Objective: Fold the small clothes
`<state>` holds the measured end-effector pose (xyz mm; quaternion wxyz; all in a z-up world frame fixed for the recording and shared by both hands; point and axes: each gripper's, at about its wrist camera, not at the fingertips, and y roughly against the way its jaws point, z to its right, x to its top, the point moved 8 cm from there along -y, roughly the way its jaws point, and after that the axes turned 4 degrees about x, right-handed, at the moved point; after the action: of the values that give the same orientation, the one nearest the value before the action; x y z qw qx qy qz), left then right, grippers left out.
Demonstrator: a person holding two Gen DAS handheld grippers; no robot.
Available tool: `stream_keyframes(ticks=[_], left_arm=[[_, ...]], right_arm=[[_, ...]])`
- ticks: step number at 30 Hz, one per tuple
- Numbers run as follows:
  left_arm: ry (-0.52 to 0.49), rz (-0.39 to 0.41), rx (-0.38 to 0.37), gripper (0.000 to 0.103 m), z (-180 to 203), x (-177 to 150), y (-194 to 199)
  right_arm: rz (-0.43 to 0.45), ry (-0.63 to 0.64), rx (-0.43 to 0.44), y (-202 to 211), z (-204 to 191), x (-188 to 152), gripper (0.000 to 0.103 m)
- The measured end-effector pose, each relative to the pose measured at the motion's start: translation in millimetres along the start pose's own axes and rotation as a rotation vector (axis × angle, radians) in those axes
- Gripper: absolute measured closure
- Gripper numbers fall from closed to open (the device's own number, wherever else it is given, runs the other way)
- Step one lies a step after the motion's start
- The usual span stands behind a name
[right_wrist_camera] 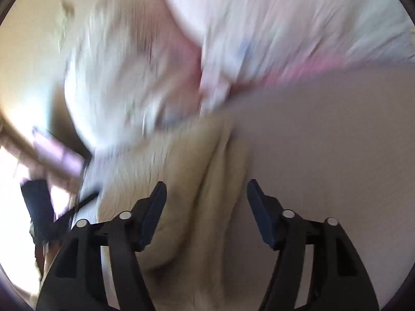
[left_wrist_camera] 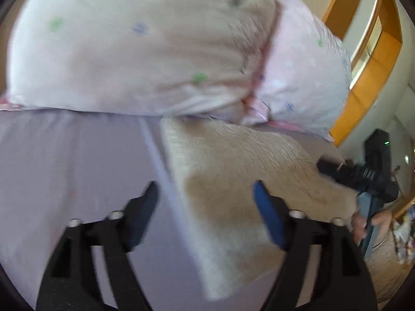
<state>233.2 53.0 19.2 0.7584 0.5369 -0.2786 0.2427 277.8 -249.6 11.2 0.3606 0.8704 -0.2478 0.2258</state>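
A cream, crinkly small garment point(left_wrist_camera: 233, 181) lies on the lilac bed sheet point(left_wrist_camera: 77, 168), partly folded with a straight left edge. My left gripper point(left_wrist_camera: 205, 191) is open above its near left part, holding nothing. The right gripper shows in the left wrist view point(left_wrist_camera: 363, 189) at the garment's right edge, with a hand on it. In the blurred right wrist view the garment point(right_wrist_camera: 197, 171) lies bunched in folds, and my right gripper point(right_wrist_camera: 206, 194) is open over it, holding nothing.
Two pale pillows point(left_wrist_camera: 142, 46) with small blue and green marks lie against the far side of the bed, also in the right wrist view point(right_wrist_camera: 272, 26). A wooden frame point(left_wrist_camera: 373, 77) stands at the right. Clutter lies at the far right point(left_wrist_camera: 404, 233).
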Motion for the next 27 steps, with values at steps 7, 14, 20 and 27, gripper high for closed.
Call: stream_keyframes(ticks=[7,14,20,27], left_arm=[[0.001,0.036,0.149,0.002,-11.2,-26.9,32.8],[-0.157,0.061,0.347,0.002,2.5,-48.0,42.6],[-0.200,-0.003,0.331,0.002,16.7,-64.2,33.5],[-0.112,-0.070,0.247,0.002,17.4,-86.9,23.8]], right_arm=[[-0.146,0.049,0.010,-54.8,-29.6,-20.6,0.093],[-0.078,-0.009,-0.192,-22.4,16.3,-22.0,0.094],[0.062,0.117,-0.012,29.0,-54.0,-19.1,0.068],[-0.134,0.061,-0.072,-14.3,-28.8,-71.1,0.068]])
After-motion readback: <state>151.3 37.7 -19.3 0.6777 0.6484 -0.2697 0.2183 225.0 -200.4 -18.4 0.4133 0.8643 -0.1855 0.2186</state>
